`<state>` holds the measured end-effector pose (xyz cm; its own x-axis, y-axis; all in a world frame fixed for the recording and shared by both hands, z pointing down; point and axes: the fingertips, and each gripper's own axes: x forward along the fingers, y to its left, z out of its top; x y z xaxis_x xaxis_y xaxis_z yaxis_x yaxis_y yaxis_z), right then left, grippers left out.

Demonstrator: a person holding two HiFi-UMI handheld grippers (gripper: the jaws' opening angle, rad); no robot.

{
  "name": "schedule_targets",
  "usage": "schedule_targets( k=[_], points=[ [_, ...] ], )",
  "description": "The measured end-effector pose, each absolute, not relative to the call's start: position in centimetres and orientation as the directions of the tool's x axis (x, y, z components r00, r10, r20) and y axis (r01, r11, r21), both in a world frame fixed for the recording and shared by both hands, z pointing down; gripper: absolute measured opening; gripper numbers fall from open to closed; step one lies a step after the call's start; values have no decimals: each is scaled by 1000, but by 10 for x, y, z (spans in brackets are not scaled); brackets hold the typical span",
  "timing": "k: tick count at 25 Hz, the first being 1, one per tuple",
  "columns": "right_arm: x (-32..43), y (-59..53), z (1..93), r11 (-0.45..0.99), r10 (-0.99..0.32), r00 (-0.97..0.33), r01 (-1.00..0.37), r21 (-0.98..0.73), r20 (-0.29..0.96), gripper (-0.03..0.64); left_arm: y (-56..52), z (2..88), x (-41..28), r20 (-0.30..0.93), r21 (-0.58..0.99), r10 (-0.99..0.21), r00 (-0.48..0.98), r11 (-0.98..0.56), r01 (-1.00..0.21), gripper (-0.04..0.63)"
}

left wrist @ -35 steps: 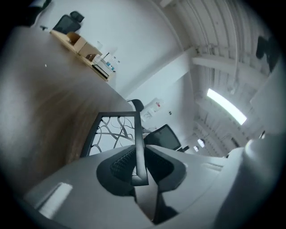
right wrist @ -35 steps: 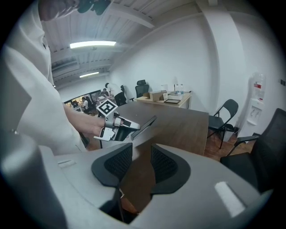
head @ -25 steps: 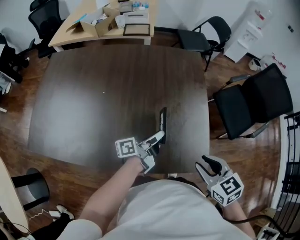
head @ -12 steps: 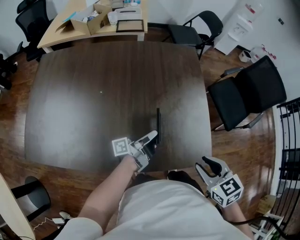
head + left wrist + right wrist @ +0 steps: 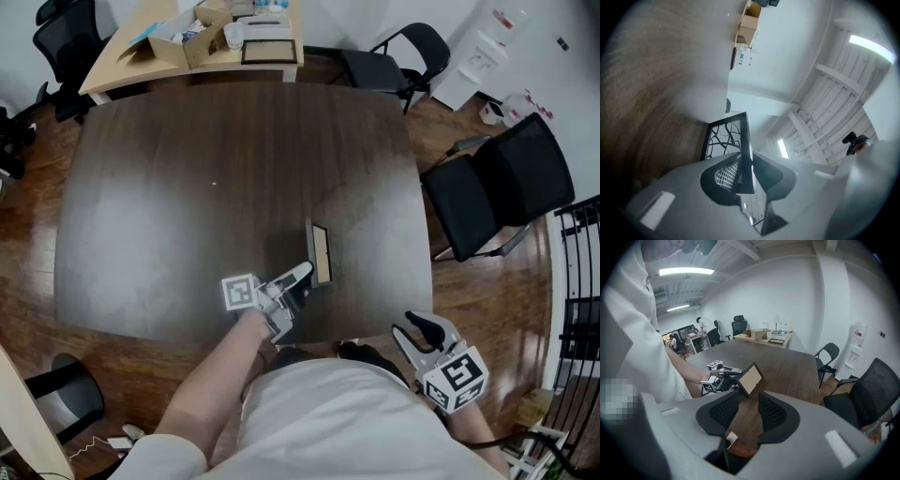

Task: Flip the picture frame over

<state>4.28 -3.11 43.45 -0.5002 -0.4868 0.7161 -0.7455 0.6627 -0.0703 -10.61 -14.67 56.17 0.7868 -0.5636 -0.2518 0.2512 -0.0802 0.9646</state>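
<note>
The picture frame [image 5: 321, 254] stands tilted on the dark table [image 5: 187, 206], leaning right, with its tan back facing up in the head view. My left gripper [image 5: 298, 281] is shut on its near edge. In the left gripper view the black frame [image 5: 726, 140], with a branch pattern on its front, runs up from between the jaws of the left gripper [image 5: 743, 168]. The right gripper view shows the frame [image 5: 750, 378] held by the left gripper [image 5: 723, 376] across the table. My right gripper [image 5: 427, 337] hangs off the table's near right corner, open and holding nothing.
Black chairs stand right of the table [image 5: 497, 202] and at the far right corner [image 5: 394, 66]. A light wooden desk [image 5: 112, 80] beyond the table carries boxes and another frame [image 5: 270, 52]. A water dispenser [image 5: 487, 56] is at the far right.
The frame stood on edge, seen as a thin line. It has tipped to the right, so its tan back now shows. The left gripper stays shut on it; the right gripper has not moved.
</note>
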Motion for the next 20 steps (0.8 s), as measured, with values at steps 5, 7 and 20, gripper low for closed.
schedule_targets(
  k=[5,7,20],
  points=[
    [35,-31,436,667,-483,-501,-742,-69,718,133,-140,576,-113,-160,987,-511,845,-86,135,67],
    [34,-32,437,666,-482,-501,-743,-71,719,133,-137,581,-114,-121,992,-492,862,-77,95,67],
    [29,-33,449,663,-456,-500,-743,-94,737,133,-142,604,-124,134,978,-446,885,-85,-191,69]
  ],
)
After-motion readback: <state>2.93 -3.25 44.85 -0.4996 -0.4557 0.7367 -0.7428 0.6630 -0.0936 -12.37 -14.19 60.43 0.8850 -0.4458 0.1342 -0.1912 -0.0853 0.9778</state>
